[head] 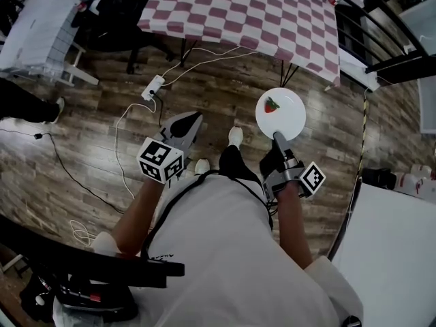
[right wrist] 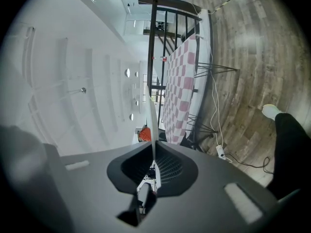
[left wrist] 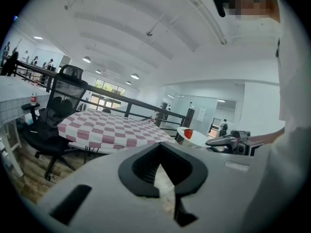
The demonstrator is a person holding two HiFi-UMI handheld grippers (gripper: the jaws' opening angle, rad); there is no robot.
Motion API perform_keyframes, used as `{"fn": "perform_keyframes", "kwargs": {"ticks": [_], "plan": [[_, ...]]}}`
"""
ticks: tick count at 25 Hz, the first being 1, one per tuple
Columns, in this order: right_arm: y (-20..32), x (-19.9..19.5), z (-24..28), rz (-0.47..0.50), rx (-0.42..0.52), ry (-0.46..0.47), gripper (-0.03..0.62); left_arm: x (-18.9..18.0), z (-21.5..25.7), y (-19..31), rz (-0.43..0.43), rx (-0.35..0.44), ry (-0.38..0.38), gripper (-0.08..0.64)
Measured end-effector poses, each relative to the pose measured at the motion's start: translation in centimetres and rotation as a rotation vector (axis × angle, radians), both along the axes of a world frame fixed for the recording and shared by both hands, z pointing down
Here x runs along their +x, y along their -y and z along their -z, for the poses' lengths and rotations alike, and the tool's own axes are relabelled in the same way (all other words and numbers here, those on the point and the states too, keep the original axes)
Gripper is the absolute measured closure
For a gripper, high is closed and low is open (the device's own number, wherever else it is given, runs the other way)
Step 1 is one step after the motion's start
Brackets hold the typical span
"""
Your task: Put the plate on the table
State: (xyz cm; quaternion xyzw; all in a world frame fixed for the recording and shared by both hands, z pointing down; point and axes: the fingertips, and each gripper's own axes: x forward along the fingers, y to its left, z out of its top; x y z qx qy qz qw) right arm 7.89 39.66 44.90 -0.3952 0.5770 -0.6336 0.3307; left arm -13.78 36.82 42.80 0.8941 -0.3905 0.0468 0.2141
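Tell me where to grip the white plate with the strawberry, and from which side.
Take the plate by its thin rim on the side nearest the person, coming in level, one jaw above and one below, as the right gripper does. The plate is flat and the strawberry sits off-centre, away from that edge.

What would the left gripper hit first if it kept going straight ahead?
Probably the checked table, near its front edge; only wood floor lies between. Depth is unclear, so the left gripper might dip under it.

Glossy plate [head: 289, 118], wooden floor [head: 225, 87], checked tablecloth [head: 252, 12]
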Motion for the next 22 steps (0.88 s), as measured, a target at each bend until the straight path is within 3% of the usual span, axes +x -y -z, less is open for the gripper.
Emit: {"fn": "perform_keyframes", "kwargs": {"ticks": [14, 22], "plan": [[12.0, 4.6, 1.1, 0.05, 0.029, 0.03, 0.571, 7.0, 2.2, 12.1, -0.007, 0.025, 0.029, 0.557], [16.9, 8.2, 1.1, 0.111, 0.035, 0.031, 0.571, 12.1, 2.7, 16.5, 0.0, 0.022, 0.04, 0.556]]}}
